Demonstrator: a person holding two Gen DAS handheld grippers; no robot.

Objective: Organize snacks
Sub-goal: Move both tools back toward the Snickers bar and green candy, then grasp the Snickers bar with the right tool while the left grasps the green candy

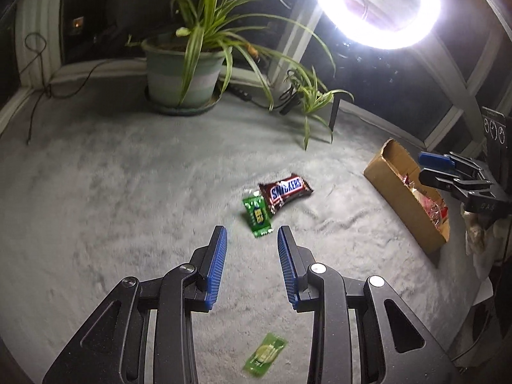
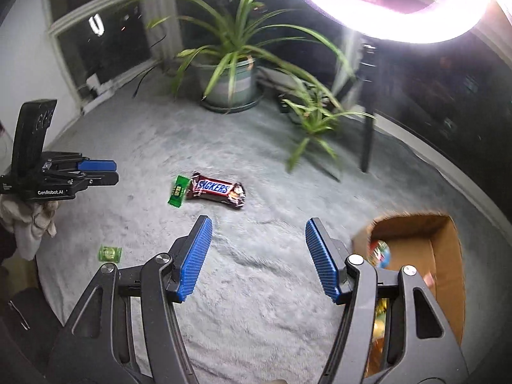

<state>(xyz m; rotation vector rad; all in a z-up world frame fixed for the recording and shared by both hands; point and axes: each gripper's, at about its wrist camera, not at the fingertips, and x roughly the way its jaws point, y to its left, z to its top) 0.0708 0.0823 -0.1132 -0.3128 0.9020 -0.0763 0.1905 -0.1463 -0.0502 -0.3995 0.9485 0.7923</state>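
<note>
A brown Snickers bar [image 1: 285,191] lies on the grey carpet, with a green candy packet [image 1: 257,217] touching its left end. Both show in the right wrist view, the Snickers bar [image 2: 217,189] and the green packet [image 2: 178,190]. A second small green packet [image 1: 265,354] lies under my left gripper; in the right wrist view it [image 2: 110,253] is at the left. My left gripper [image 1: 252,235] is open and empty, just short of the green packet. My right gripper [image 2: 258,224] is open and empty, beside the cardboard box [image 2: 448,249] that holds several snacks.
A potted spider plant [image 1: 185,73] stands at the back, with a smaller plant [image 1: 312,96] to its right. A bright ring light [image 1: 377,3] on a dark stand [image 2: 368,134] is at the back right. A cable [image 1: 38,96] trails at the far left. The box [image 1: 396,192] sits right.
</note>
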